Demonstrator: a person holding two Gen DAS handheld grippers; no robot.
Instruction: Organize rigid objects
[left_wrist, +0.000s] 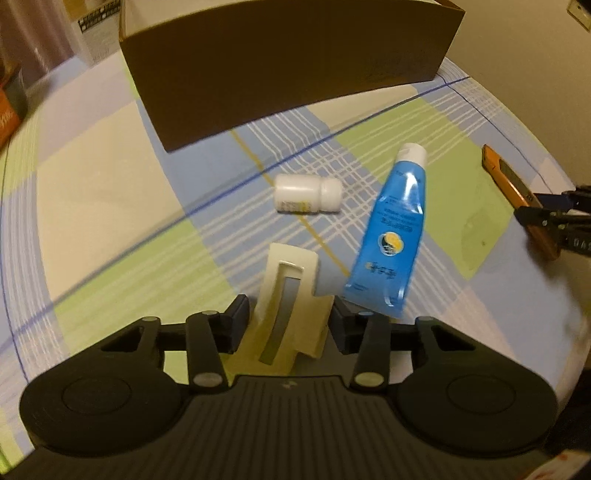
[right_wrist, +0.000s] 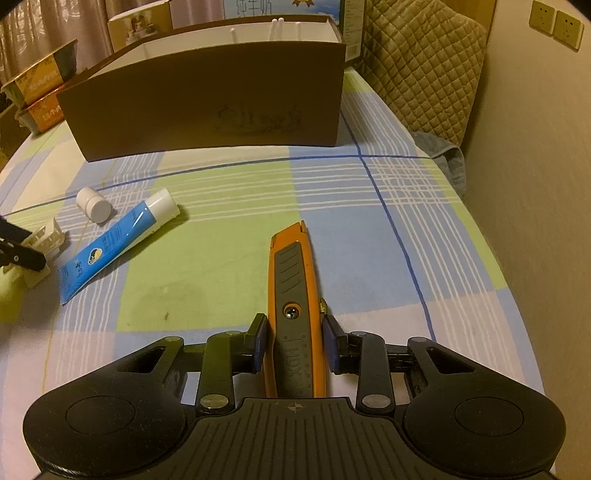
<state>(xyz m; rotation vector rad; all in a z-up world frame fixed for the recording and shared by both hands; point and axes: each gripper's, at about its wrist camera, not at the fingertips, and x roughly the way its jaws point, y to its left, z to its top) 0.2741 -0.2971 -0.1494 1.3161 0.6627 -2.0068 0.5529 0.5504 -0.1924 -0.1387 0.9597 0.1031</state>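
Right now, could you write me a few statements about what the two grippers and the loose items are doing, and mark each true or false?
1. The right gripper is closed on the orange utility knife. True.
2. The left gripper is empty. False: its pads press on a cream plastic piece.
3. The small white bottle lies on its side on the checked cloth. True.
4. The blue tube is already inside the brown box. False: it lies on the cloth in front of the box.
5. The blue tube's white cap points toward the box. True.
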